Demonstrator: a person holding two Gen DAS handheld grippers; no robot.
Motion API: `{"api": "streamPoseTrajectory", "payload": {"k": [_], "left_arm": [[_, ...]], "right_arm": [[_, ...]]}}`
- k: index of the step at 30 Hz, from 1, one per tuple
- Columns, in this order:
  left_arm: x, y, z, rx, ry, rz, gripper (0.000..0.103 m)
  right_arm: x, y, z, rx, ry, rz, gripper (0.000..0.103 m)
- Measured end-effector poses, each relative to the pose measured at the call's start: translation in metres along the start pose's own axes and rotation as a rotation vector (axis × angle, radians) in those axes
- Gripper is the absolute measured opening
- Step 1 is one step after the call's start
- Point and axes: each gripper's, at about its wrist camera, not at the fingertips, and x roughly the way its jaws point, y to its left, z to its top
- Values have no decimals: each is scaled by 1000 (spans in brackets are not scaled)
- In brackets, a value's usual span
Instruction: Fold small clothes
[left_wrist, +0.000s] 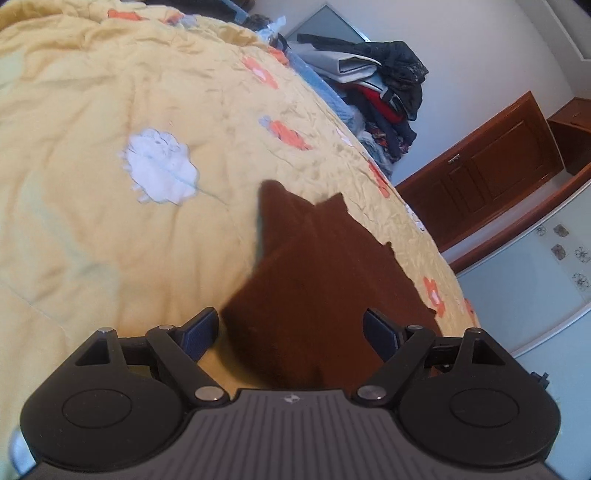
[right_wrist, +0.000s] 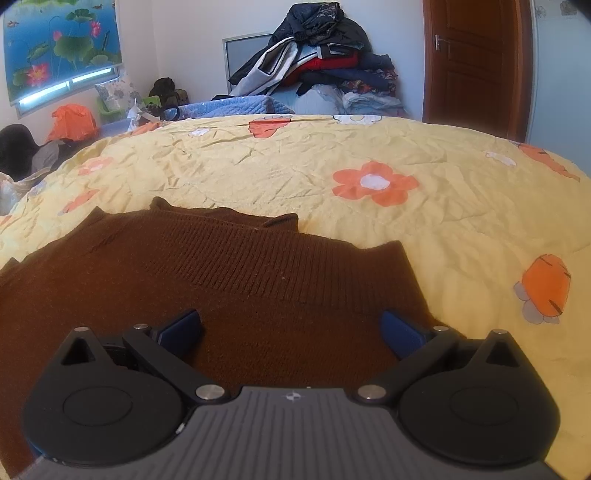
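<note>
A brown knitted sweater lies spread on the yellow flowered quilt, its ribbed band across the middle of the right wrist view. My right gripper hovers low over it, jaws wide open, the knit showing under the gap and neither pad pressing on it. The left wrist view is tilted and blurred. In it the same sweater lies near the quilt's right edge. My left gripper stands open over its near part, pads apart from the cloth.
A tall pile of dark clothes sits past the far edge of the bed, also in the left view as a clothes pile. A brown wooden door stands at the right. An orange bundle and clutter lie at the far left.
</note>
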Motion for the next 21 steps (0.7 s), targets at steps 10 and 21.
{"api": "streamPoseTrajectory", "payload": {"k": [10, 21], "left_arm": [[31, -3, 1, -118, 24, 47, 22], [34, -132, -47, 640, -64, 127, 14]], "right_arm": [[-4, -7, -1, 42, -20, 34, 103], [-29, -22, 28, 366, -5, 282, 103]]}}
